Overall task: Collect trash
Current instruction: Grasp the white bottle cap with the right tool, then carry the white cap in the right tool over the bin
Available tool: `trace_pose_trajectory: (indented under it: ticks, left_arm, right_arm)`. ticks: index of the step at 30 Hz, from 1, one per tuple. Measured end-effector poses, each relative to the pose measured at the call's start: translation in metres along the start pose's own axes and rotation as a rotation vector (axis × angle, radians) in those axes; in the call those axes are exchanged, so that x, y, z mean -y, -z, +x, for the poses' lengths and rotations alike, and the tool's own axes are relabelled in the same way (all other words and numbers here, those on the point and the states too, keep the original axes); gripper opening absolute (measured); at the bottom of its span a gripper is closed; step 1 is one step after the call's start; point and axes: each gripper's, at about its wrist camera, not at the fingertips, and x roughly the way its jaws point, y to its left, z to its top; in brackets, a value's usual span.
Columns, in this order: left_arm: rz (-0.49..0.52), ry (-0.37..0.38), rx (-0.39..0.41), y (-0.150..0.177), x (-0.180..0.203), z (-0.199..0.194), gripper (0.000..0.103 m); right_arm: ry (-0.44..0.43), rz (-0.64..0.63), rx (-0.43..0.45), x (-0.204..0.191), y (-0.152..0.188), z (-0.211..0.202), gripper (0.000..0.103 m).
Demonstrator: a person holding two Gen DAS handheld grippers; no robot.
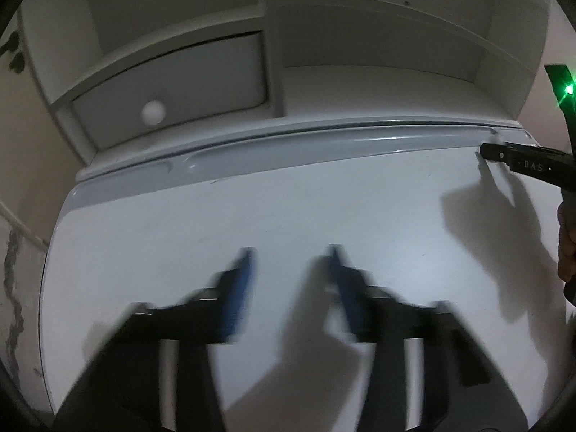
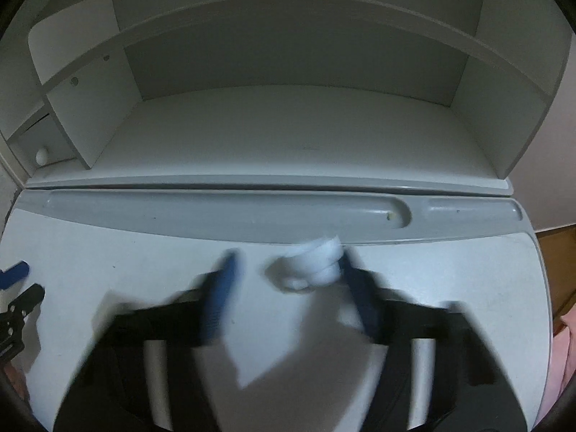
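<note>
Right hand-held gripper (image 2: 288,270) part-open around crumpled white tissue wad (image 2: 313,268) on white bench (image 2: 450,288), grip unconfirmed, for trash pickup; left hand-held gripper (image 1: 289,262) open, empty.

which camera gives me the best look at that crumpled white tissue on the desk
The right wrist view. The crumpled white tissue sits centre frame between the right gripper jaws, near the grey pencil tray, though blurred. The left wrist view shows only a white scrap at its right edge, under that gripper.

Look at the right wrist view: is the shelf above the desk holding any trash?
No, the shelf is bare; the only crumpled tissue lies on the desk.
</note>
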Motion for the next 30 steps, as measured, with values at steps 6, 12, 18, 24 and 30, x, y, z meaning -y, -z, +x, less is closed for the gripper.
trace_pose_trajectory:
  ticks: [6, 12, 18, 24, 30]
  left_arm:
    - [0.051, 0.058, -0.009, 0.003, 0.041, -0.007, 0.000]
    - [0.111, 0.115, 0.007, 0.019, 0.094, -0.035, 0.000]
    - [0.242, 0.227, 0.045, 0.050, 0.186, -0.077, 0.000]
    - [0.382, 0.392, 0.080, 0.090, 0.299, -0.122, 0.000]
    - [0.526, 0.533, 0.094, 0.134, 0.410, -0.152, 0.000]
  right_arm:
    - [-0.029, -0.031, 0.031, -0.014, 0.023, -0.028, 0.029]
    - [-0.068, -0.016, 0.078, -0.007, 0.080, -0.097, 0.029]
    - [-0.029, 0.098, 0.125, 0.044, 0.156, -0.171, 0.029]
    - [0.124, 0.288, 0.154, 0.139, 0.252, -0.236, 0.030]
    - [0.303, 0.496, 0.121, 0.223, 0.349, -0.274, 0.030]
